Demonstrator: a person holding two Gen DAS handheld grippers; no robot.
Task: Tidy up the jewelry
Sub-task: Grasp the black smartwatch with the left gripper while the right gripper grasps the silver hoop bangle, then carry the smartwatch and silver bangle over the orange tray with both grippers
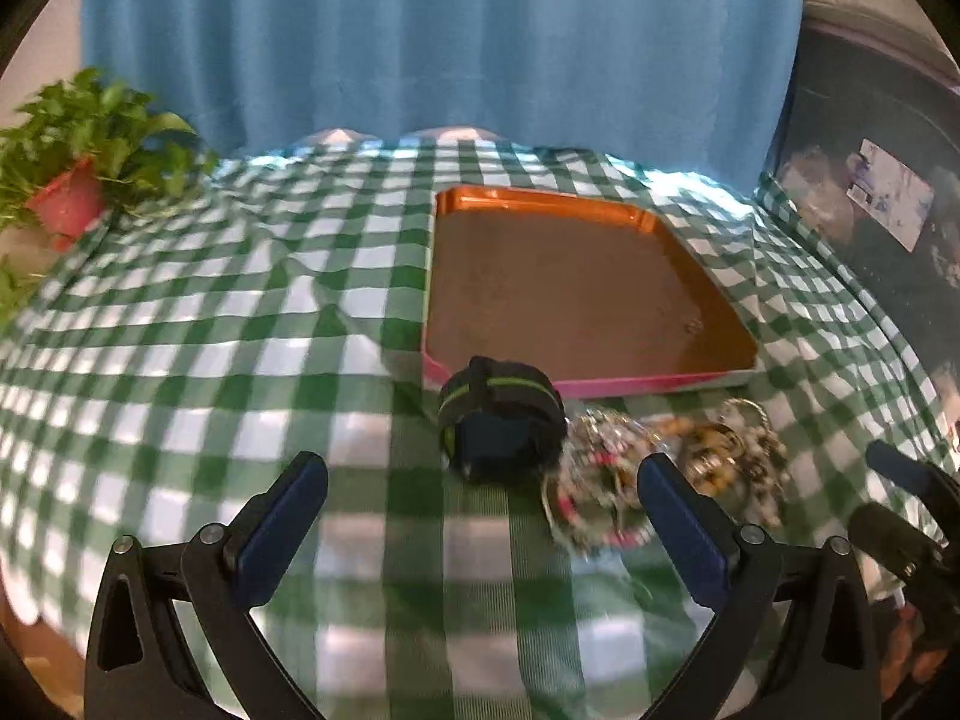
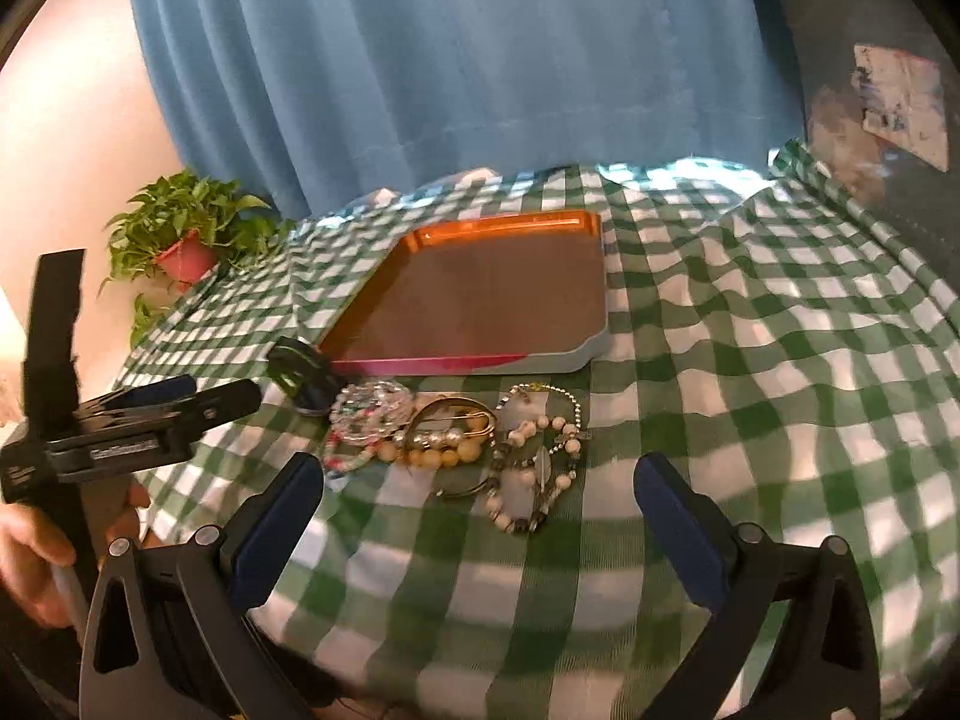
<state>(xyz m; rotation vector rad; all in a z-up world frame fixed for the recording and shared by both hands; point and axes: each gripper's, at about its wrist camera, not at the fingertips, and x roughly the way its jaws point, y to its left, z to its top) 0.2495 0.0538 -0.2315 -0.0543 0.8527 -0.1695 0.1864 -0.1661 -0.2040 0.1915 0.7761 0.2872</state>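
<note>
Both grippers, left (image 1: pixel 483 483) and right (image 2: pixel 480 483), stood wide open and empty over rumpled green-checked cloth (image 2: pixel 750 360). Beaded bracelets (image 2: pixel 456 444) lay heaped before a smooth, bare orange tray (image 2: pixel 480 300), blue curtain (image 2: pixel 450 60) behind.

No readable text, faint lettering on left gripper (image 2: pixel 198 399) too blurred

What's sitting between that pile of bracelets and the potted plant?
A small dark pouch with a green stripe lies beside the bracelets; past it, only checked cloth up to the plant. The right wrist view shows it best.
</note>
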